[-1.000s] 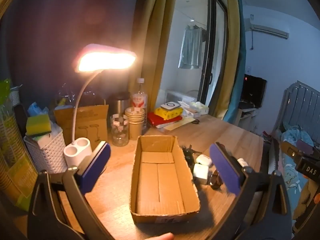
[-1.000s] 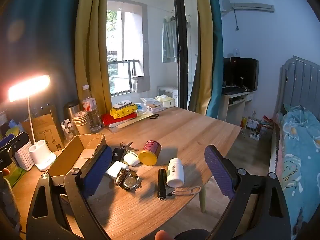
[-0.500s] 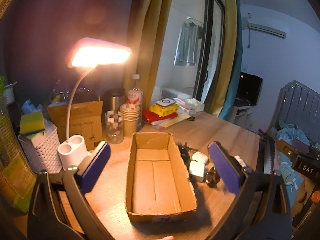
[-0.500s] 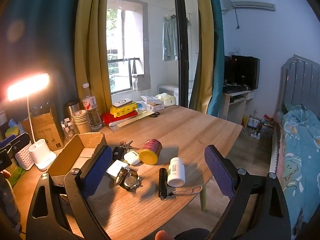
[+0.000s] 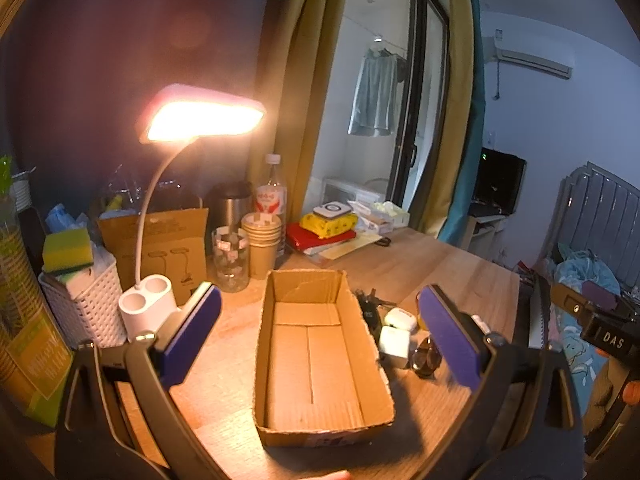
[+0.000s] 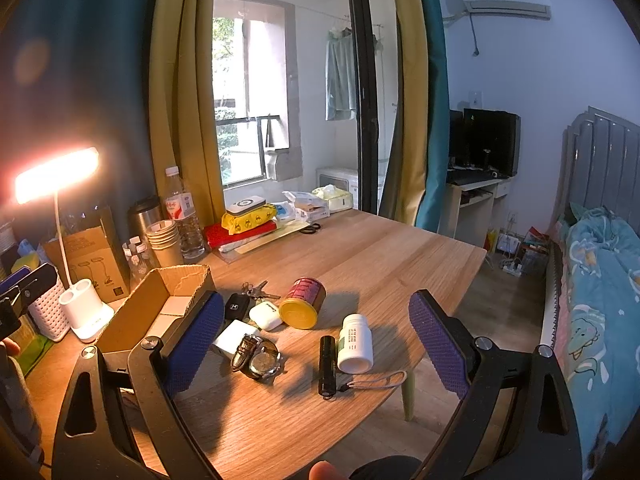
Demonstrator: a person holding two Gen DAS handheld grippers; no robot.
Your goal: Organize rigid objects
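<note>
Left wrist view: the left gripper (image 5: pixel 318 330) hovers with jaws spread wide above an empty, open-topped corrugated cardboard box (image 5: pixel 320 354) lying lengthwise at centre of the wooden desk (image 5: pixel 452 268), and it would do well to steady the light box while items go in. Right wrist view: the right gripper (image 6: pixel 316 338), jaws likewise spread and holding nothing, faces the clutter just beside the box's right wall — a white pill bottle (image 6: pixel 355 343) at 12 o'clock, black flashlight (image 6: pixel 327 366) touching it, wristwatch (image 6: pixel 258 358), white charger (image 6: pixel 231 338), earbud case (image 6: pixel 265 315), car key (image 6: pixel 236 306), tipped red tin (image 6: pixel 304 302) — best taken singly, squarely across each body.
</note>
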